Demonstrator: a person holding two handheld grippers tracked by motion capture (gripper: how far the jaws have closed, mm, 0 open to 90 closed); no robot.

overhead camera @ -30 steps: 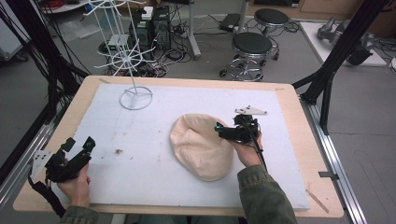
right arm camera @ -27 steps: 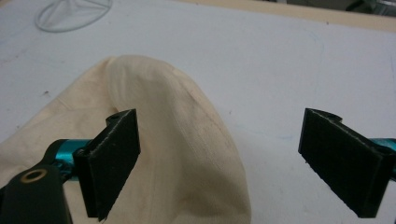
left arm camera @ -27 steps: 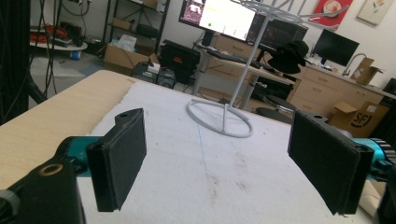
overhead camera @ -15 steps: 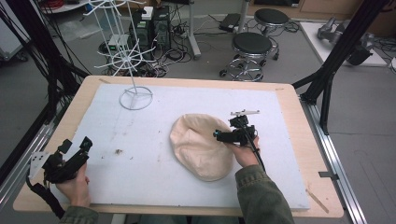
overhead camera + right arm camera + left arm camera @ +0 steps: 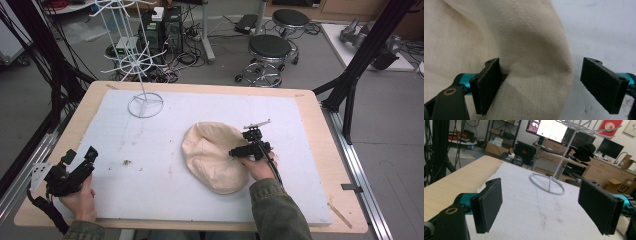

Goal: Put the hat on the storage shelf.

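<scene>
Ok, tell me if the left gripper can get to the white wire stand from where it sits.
Probably yes. The left gripper rests open at the near left corner, and the mat between it and the wire stand has nothing on it. The cream hat lies off to the right, out of that path.

Both grippers black: left gripper (image 5: 80, 159) and right gripper (image 5: 244, 149); flat rectangular jaw pads, teal bars behind jaws, brass-ringed hole below left jaw. Olive sleeve (image 5: 274, 210).

White wire stand (image 5: 142, 75) on white mat (image 5: 150, 165); two stools (image 5: 270, 50); monitors (image 5: 551, 128)
</scene>
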